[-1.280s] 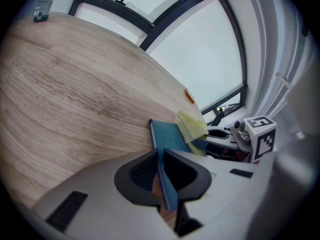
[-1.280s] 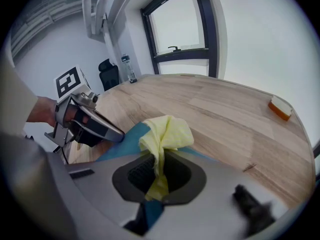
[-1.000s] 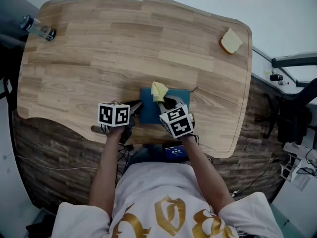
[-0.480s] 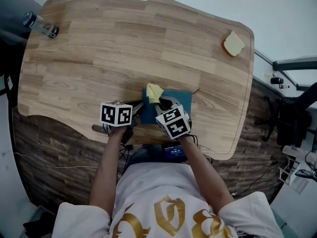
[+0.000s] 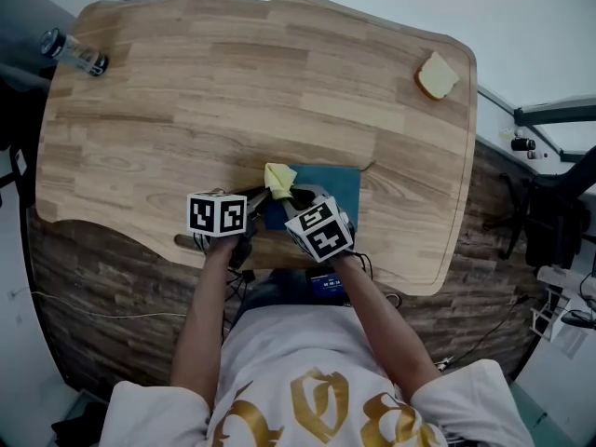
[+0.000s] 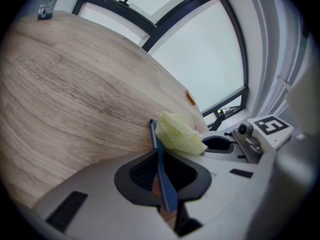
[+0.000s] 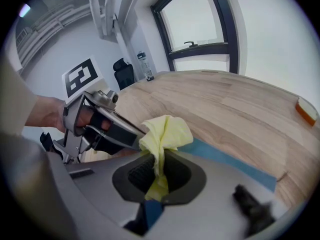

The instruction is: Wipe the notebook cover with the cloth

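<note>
– While the L tool (image 5: 259, 207) is shut tight on the notebook's left edge, what's the count?
– 1 blue notebook (image 5: 337, 190), 1 yellow cloth (image 5: 277, 177), 2 tools, 1 bottle (image 5: 74, 54), 1 yellow wedge (image 5: 436, 75), 1 desk (image 5: 233, 82). R tool (image 5: 294, 194) is clamped on the cloth.
– Change vs 1 s ago?
– Cloth slid left across the cover to its far-left corner.
– Room?
– Notebook's nr desk's near edge; bare wood beyond & left.

The left tool (image 6: 163, 175) clamps the blue notebook (image 6: 158, 151) edge-on. The yellow cloth (image 6: 179, 134) touches it at 1 o'clock above the wooden surface (image 6: 75, 84).
</note>
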Available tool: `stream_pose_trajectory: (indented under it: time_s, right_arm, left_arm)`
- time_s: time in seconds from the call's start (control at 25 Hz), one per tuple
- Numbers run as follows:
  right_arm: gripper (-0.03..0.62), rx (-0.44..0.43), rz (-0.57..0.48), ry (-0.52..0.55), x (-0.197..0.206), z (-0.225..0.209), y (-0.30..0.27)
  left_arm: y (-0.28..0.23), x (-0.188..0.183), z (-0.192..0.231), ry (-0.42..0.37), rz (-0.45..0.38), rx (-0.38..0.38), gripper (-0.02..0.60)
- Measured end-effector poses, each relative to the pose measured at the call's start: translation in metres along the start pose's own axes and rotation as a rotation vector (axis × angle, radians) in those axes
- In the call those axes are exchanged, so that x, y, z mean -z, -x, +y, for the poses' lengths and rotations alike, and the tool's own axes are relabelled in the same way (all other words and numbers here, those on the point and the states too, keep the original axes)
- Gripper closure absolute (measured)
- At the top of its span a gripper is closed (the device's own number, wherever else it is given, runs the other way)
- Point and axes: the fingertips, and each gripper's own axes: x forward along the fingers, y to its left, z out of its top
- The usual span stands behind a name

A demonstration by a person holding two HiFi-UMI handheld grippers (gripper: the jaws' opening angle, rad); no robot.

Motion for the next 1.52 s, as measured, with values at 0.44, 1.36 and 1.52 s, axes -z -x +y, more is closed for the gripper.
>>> stream_pose_trajectory:
  time_s: [0.44,1.36,1.52]
  right_arm:
    - [0.556,-0.001,0.031,0.044,0.015,0.016,0.003]
    - [0.556,0.084,0.020,-0.008,0.061,0.015,0.036]
    - [0.556,0.113,0.011,-0.034,0.068,0.005,0.044]
  left_arm:
    - [0.000,0.000,-0.001,0.002,-0.010,-0.004,0.537]
    - [0.002,0.002,0.000,0.002,-0.011,-0.006,0.536]
    - [0.000,0.001,-0.001,-0.008,-0.013,-0.009,0.535]
